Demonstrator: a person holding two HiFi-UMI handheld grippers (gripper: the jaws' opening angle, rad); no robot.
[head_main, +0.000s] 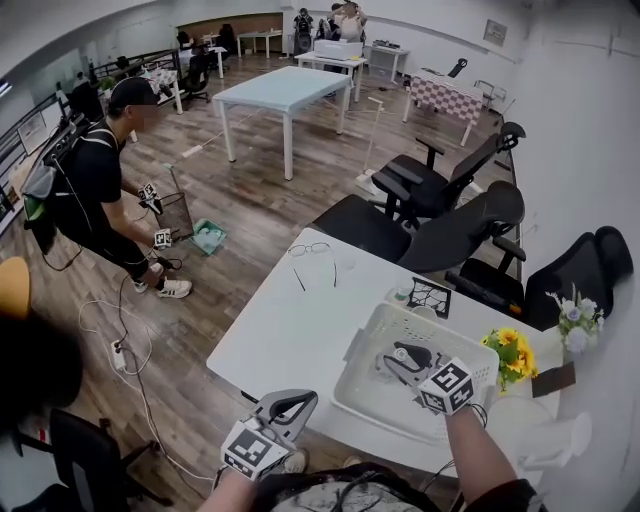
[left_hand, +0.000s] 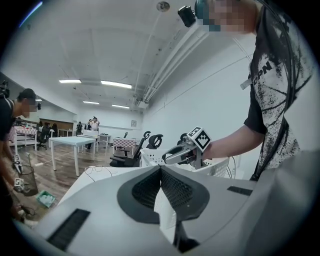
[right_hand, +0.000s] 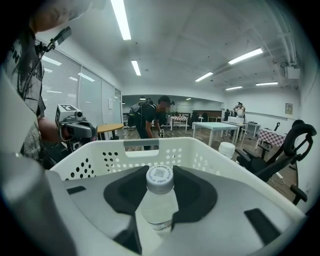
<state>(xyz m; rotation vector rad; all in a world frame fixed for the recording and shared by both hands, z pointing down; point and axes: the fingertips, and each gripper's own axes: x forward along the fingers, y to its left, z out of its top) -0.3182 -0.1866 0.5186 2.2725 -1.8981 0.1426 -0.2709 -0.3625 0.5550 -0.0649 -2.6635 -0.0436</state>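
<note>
Bottle (right_hand: 159, 197): only the cap and shoulder show at lower centre of the right gripper view, and the body below is hidden between the pads. In the head view the right gripper (head_main: 405, 360) covers the bottle entirely, along with part of the basket (head_main: 365, 345) floor. The dark patterned square (head_main: 430, 297) beyond the basket's far rim is too small to identify. The forearm (head_main: 475, 455) is cut off by the lower edge.
</note>
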